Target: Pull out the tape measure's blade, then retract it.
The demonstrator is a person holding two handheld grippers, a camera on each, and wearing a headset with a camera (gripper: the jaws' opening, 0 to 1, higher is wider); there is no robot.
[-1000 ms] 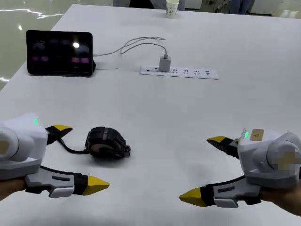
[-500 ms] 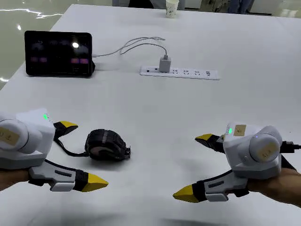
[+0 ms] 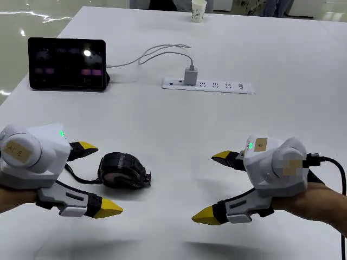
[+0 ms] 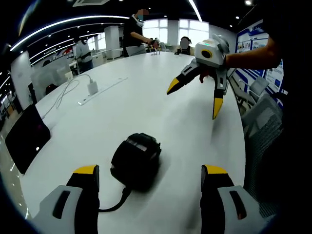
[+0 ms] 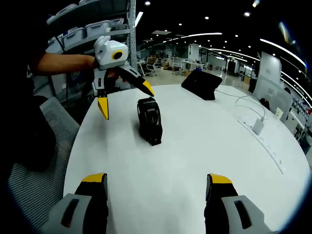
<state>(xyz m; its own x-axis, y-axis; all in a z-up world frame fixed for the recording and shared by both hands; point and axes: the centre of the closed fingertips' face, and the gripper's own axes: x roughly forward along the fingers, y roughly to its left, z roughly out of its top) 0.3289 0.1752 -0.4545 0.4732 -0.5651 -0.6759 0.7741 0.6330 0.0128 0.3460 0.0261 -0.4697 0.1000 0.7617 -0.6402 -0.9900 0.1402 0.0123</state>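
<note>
It looks like a big office or lab: a long white table, rows of ceiling lights, shelves with boxes, and a mesh chair beside the table's edge.

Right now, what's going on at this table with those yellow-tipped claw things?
A person holds a two-jaw gripper in each hand over a white table. The left gripper is open, with a black tape measure lying on the table just ahead of its jaws, not gripped. The right gripper is also open, off to the side and pointing toward it. The blade has not been pulled out yet.
</note>
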